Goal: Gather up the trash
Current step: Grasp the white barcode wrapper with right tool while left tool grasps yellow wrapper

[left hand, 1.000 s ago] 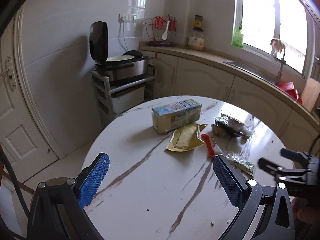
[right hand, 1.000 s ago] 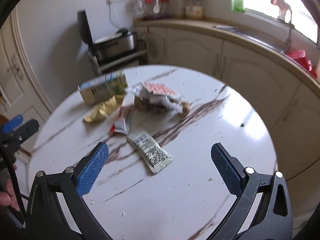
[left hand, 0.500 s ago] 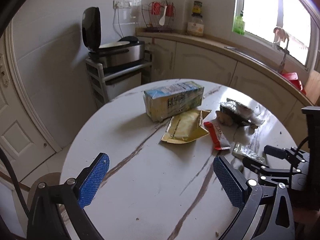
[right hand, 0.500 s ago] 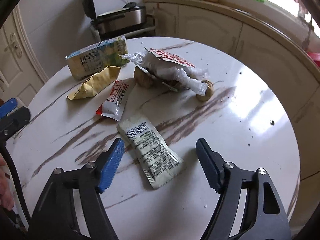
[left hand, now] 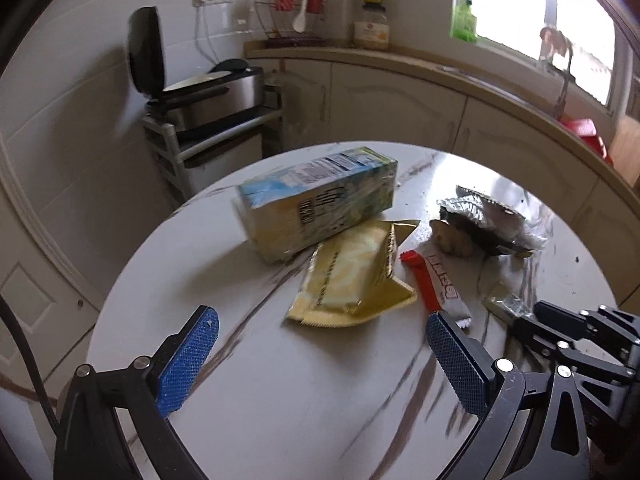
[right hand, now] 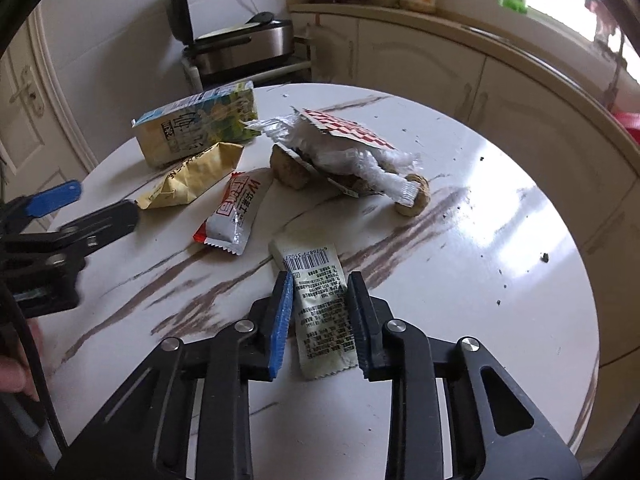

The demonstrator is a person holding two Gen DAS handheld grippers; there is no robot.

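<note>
While my right tongs are closing in, the flat pale-green sachet with the printed barcode is lying between their blue-padded fingers on the round white marble-veined surface. The jaws have just been narrowing and now sit right at the sachet's two long edges — I cannot tell whether the pads are pressing it yet. My left tongs are spread wide and pinching nothing, hovering over bare surface just short of the crinkled yellow foil packet. Beyond that packet the blue-and-yellow drink carton is lying on its side, touching it. A red-and-white snack wrapper is resting just beside the yellow packet, and farther back a crumpled heap of silver foil and red-checked paper is sitting near the surface's middle — well apart from the sachet.
</note>
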